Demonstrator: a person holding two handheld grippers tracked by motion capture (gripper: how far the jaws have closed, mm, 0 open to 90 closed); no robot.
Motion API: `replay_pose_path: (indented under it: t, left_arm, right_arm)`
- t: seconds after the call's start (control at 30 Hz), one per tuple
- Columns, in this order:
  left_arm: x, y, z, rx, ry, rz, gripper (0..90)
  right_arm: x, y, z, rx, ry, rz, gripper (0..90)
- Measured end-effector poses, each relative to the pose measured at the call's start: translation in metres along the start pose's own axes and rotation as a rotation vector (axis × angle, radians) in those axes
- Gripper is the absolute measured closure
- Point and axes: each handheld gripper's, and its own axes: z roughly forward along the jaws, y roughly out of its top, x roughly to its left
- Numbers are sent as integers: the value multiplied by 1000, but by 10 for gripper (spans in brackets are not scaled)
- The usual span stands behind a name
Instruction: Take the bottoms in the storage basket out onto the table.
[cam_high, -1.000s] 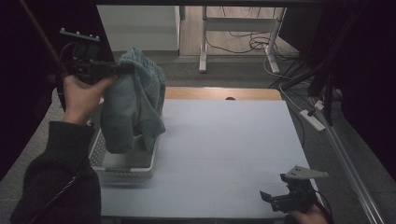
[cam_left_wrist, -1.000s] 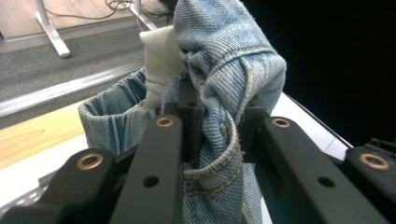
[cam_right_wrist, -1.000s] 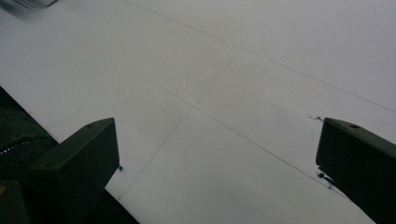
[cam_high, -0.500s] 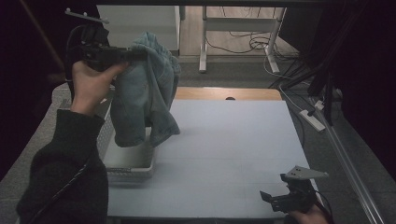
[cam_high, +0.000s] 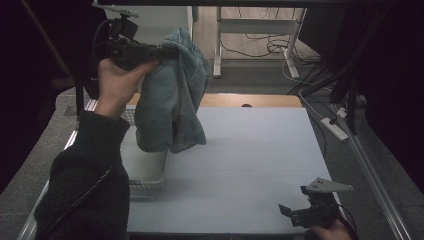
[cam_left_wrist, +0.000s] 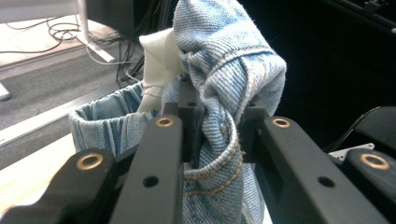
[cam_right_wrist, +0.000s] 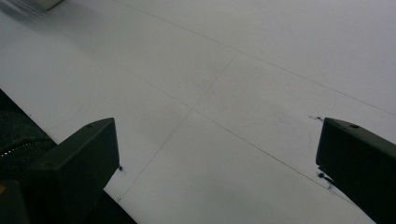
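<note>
Since the left gripper (cam_high: 167, 51), its jaws clamped on a bunched fold of the denim garment (cam_high: 172, 97), holds it hanging clear above the white basket (cam_high: 145, 170), the lift-out looks done, while laying it on the worktop (cam_high: 255, 165) beside the basket remains, the right gripper (cam_high: 295, 214) waiting wide-jawed well away.

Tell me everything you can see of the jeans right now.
The jeans are light blue denim with tan stitching and a white inner lining or pocket showing. They hang bunched in the air, clear of the white basket below. The left gripper is clamped on a thick seamed fold near the top. Nothing else touches them.
</note>
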Motion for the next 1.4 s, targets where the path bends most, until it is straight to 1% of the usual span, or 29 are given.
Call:
replay_pose_path:
  t: [0.23, 0.3, 0.47, 0.6, 0.8, 1.0, 1.23, 1.3, 1.4]
  left_arm:
    - [-13, 7, 13, -6, -55, 18, 759]
    - [-16, 8, 18, -4, -62, 22, 759]
    - [-20, 7, 33, 20, -81, 29, 759]
    - [-25, 5, 48, 37, -95, 43, 758]
    - [-32, 1, 69, 63, -95, 70, 757]
    - [-36, -6, 92, 83, -87, 92, 756]
    - [-38, -19, 116, 97, -97, 109, 754]
    - [-39, -24, 123, 110, -89, 122, 753]
    - [-38, -31, 132, 127, -77, 127, 752]
  right_arm:
    - [0, 0, -1, -7, -1, -2, 0]
    - [0, 0, -1, -8, -2, -3, 0]
    - [0, 0, -1, -11, -3, -4, 0]
    - [0, 0, -1, -11, -4, -6, 0]
    - [0, -1, -1, -12, -3, -9, 0]
    - [1, -1, -1, -15, -2, -14, 0]
    - [0, -1, -2, -18, 1, -12, 0]
    - [0, -1, -2, -19, 2, -13, 0]
    - [0, -1, -2, -19, 2, -14, 0]
